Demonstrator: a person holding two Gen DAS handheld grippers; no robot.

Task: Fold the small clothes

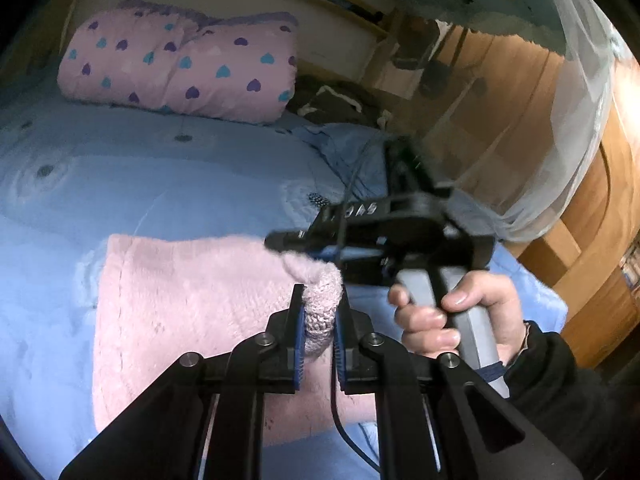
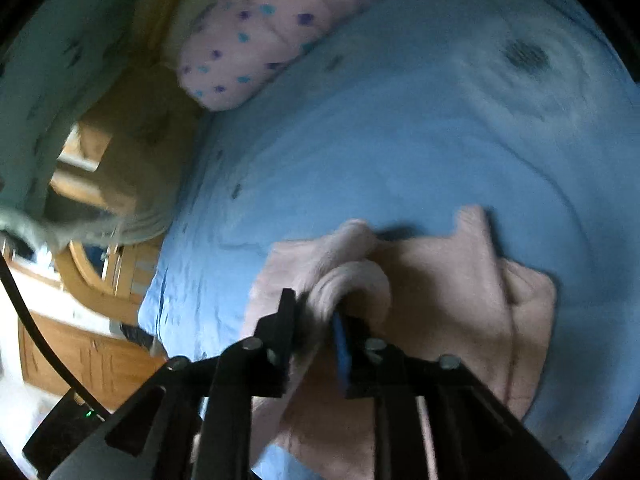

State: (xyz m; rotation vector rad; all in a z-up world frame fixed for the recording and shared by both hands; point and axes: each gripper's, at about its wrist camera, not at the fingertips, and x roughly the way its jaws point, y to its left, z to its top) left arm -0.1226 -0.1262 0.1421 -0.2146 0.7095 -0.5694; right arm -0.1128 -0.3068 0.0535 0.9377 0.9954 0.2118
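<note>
A: Where do we stand with the pink garment (image 1: pixel 192 320)?

B: We have it lying on the blue bedspread (image 1: pixel 160 184), near the bed's front edge, already doubled over once by the look of it. Our left gripper (image 1: pixel 320 308) has its jaws clamped on a knitted cuff (image 1: pixel 322 300) of it, pads pressing the wool from both sides.

A: And the right gripper (image 2: pixel 314 312)?

B: From its own camera we see a rolled fold of the pink cloth (image 2: pixel 352 280) between the jaws. The picture is blurred, and the jaws stand a little apart, so we judge the cloth is no longer pinched there, though we can't be sure the pads are clear of it. From the left view the right tool sits just beyond the cuff, held in a hand (image 1: pixel 452 320) with a dark sleeve.

A: So which step is this?

B: We read it as the end of a fold: one side laid down, the other side held. Next we probably need to draw the right jaws back clear of the fold without dragging it, then lay the cuff flat across the body. The fleece looks soft and thick, so it may spring open.

A: And around us?

B: A bed, its spread printed with dark round flowers. A pink heart-print quilt (image 1: pixel 180 68) is rolled up at the head. Beyond it we see wooden furniture (image 1: pixel 520 92) and a sheer net curtain (image 1: pixel 580 92) hanging at the right.
</note>
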